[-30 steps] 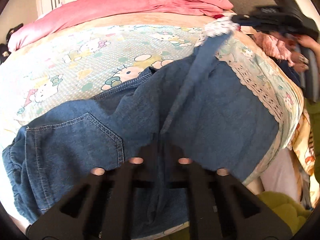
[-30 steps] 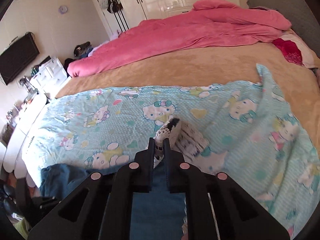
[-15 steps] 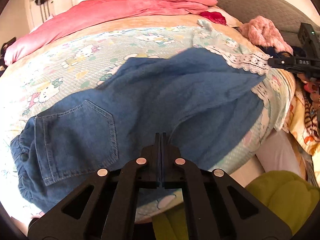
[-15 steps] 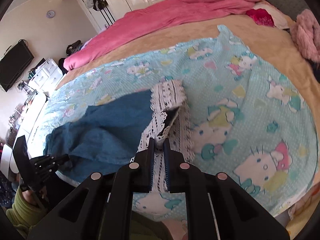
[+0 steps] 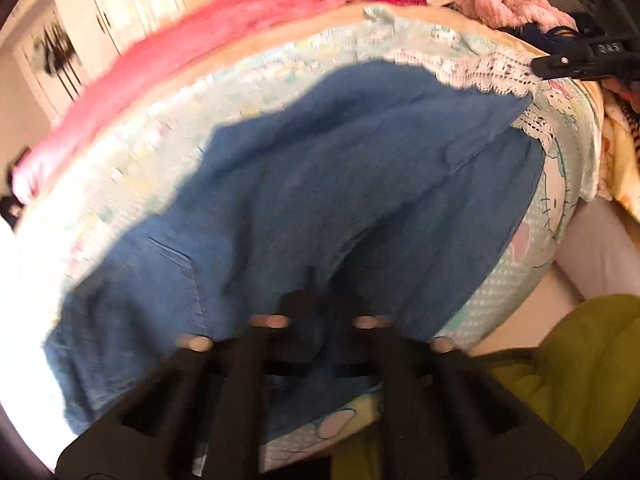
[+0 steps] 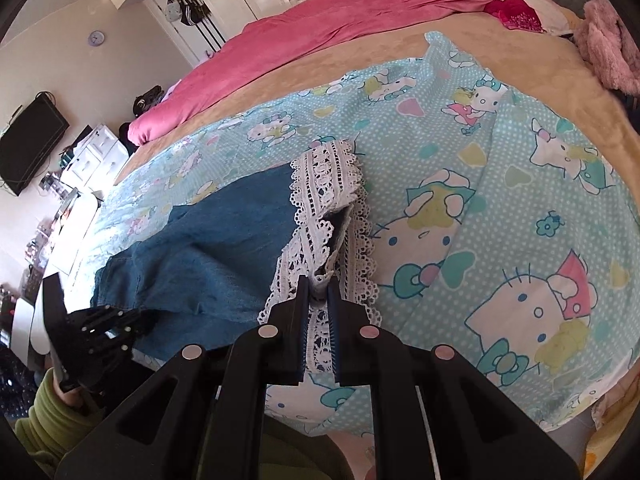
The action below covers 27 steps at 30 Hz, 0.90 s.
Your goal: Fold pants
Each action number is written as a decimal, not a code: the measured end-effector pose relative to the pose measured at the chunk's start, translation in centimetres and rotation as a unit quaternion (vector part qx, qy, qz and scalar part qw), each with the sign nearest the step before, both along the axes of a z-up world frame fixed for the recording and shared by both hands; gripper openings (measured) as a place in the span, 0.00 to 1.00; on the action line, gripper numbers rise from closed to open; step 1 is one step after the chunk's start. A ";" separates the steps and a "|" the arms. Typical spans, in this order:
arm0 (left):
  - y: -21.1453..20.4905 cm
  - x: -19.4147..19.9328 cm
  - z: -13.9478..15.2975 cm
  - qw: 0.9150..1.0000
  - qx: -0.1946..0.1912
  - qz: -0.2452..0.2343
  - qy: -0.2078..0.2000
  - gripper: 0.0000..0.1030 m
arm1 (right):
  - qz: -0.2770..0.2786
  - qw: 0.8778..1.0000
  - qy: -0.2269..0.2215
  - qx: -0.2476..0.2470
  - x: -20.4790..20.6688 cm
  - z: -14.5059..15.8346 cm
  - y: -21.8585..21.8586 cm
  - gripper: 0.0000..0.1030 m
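Blue denim pants with white lace-trimmed hems (image 5: pixel 360 184) lie on the pale blue Hello Kitty print sheet (image 6: pixel 500 208) along the near edge of the bed, one leg doubled over the other. Since a second ago, when the right gripper (image 6: pixel 318 292) held the leg high and stretched, the cloth has come down and spread out flat; the lengthwise fold looks done, crosswise fold remains, my guess. Right gripper is clamped narrow on the lace hem (image 6: pixel 324 184), hem low on the sheet. Left gripper (image 5: pixel 320 300) has parted a little over the seat area after being closed half a second ago; view is motion-blurred, can't tell if denim is between the fingers. Readable writing: letters like "DAS" on the right gripper's body in the left view, partly unclear. Pink duvet (image 6: pixel 320 20) behind, untouched.
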<state>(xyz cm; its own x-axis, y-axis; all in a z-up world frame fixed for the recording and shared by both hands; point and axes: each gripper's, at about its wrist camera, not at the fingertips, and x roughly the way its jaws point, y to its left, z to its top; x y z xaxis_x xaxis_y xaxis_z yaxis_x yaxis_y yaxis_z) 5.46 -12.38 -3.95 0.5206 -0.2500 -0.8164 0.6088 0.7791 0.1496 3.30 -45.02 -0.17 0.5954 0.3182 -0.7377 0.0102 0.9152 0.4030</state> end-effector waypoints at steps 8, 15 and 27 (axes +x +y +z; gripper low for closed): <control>2.9 -2.0 2.3 0.998 -0.050 -0.020 0.020 0.00 | 0.017 0.999 0.025 -0.010 -1.9 -0.9 -0.4 0.08; 1.8 -2.4 -0.7 0.998 -0.015 -0.033 0.055 0.01 | 0.025 0.996 0.074 -0.054 -1.6 -3.7 0.4 0.11; 10.3 -1.9 4.7 0.989 -0.076 0.124 -0.007 0.66 | 0.224 0.953 -0.082 -0.186 -3.4 0.5 10.2 0.26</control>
